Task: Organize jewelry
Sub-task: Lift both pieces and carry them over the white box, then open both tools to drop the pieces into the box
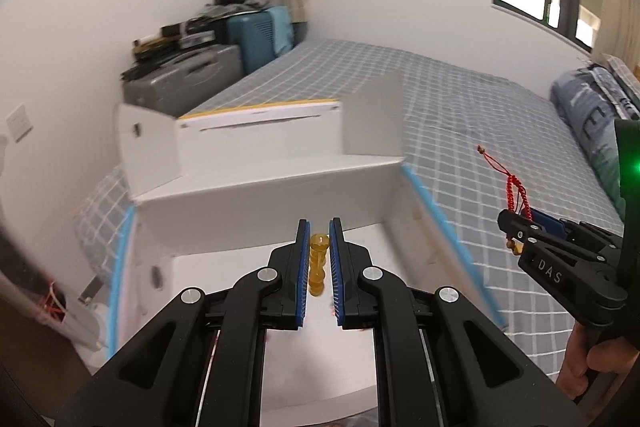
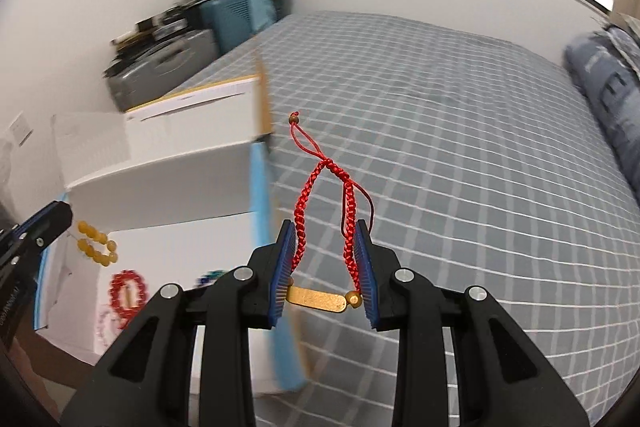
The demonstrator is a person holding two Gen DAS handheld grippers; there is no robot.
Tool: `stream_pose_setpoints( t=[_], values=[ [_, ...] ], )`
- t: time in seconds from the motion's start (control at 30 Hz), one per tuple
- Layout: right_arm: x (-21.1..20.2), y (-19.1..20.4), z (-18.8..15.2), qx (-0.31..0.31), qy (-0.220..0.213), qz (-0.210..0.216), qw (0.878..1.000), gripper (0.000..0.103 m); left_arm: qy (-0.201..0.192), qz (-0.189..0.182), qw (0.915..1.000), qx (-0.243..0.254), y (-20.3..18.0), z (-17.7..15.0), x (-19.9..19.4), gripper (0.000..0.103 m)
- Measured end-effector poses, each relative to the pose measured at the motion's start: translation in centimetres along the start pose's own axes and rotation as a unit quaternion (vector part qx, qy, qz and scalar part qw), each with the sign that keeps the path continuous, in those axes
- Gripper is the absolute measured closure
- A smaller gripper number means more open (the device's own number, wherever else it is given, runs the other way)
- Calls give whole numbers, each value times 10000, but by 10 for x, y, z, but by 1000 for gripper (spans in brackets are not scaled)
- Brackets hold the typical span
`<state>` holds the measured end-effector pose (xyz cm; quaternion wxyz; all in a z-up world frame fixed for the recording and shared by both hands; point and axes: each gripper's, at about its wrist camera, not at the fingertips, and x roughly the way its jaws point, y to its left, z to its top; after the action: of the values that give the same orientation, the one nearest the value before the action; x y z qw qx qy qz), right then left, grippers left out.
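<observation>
My left gripper (image 1: 319, 237) is shut on a yellow bead bracelet (image 1: 319, 263) and holds it over the open white box (image 1: 280, 187). From the right wrist view the same bracelet (image 2: 96, 242) hangs from the left gripper (image 2: 52, 215) above the box floor. My right gripper (image 2: 325, 247) is shut on a red braided cord bracelet (image 2: 320, 203) with a gold bar (image 2: 318, 299), held over the bed to the right of the box. It also shows in the left wrist view (image 1: 516, 195). A red bead bracelet (image 2: 126, 293) lies in the box.
The white box (image 2: 160, 183) with blue-taped edges sits on a grey checked bed (image 2: 460, 167). Suitcases (image 1: 192, 75) are stacked by the far wall. A blue pillow (image 1: 588, 115) lies at the right. More beads (image 2: 210, 277) lie in the box.
</observation>
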<state>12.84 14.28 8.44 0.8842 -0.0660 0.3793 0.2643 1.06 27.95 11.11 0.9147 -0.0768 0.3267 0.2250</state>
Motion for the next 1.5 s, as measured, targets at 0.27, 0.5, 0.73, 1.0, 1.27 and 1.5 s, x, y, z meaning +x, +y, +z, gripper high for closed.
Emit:
stream_pose_setpoints(
  t=[0.27,0.5,0.73,1.0,1.27,1.5],
  values=[
    [38,65,-7,-459,425,213,9978,74,242,368,9985,-328,61,-17,12,93],
    [70,99,-18,-782,946,143,9923,74,836,486,9941,-486,86,-34,47,93],
    [80,103,-24,-741,1190,69,9901,74,1342,293,9891,-531,88,-46,73,93],
    [79,99,-25,-700,1250,115,9896,67,1417,375,9873,-614,92,-50,75,91],
    [73,104,-23,-655,1131,264,9911,45,1175,454,9899,-648,90,-44,58,52],
    [42,104,-21,-613,690,329,9952,29,722,575,9936,-646,88,-36,27,27]
  ],
)
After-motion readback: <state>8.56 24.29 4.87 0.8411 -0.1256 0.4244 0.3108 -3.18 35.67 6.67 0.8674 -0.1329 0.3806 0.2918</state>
